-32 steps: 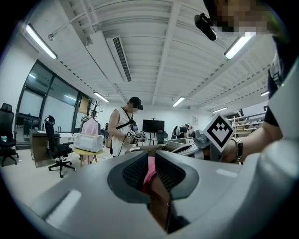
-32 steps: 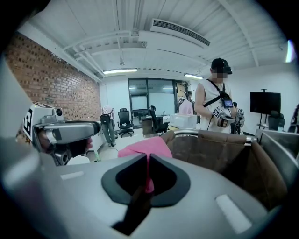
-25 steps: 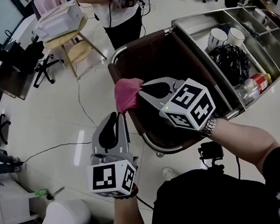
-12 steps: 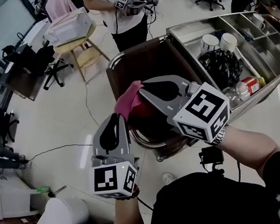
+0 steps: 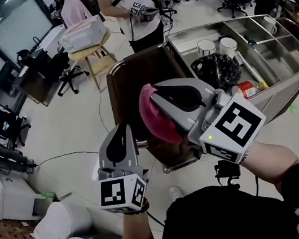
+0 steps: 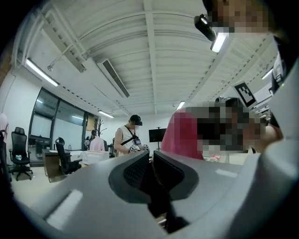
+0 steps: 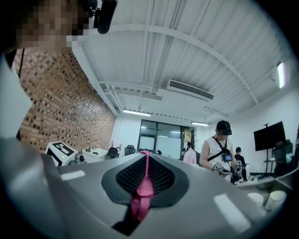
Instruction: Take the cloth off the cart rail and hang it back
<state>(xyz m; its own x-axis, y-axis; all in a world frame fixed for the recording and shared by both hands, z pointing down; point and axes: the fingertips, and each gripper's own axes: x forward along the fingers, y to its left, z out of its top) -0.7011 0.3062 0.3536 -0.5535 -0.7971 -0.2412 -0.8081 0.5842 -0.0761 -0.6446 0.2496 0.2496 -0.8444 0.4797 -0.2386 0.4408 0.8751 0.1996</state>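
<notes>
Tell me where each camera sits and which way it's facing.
Head view: on the person's head, looking steeply down at the cart; the forearms, left gripper and right gripper show.
Left gripper view: on the left gripper, tilted up toward the ceiling; its shut, empty jaws show.
Right gripper view: on the right gripper, also tilted up; its jaws pinch the pink cloth.
Shared: both gripper views catch the standing person in a cap.

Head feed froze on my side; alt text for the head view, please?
The right gripper is shut on a pink cloth, held up in front of the cart's brown bag. The left gripper sits lower left, empty; another person stands beyond the cart.
</notes>
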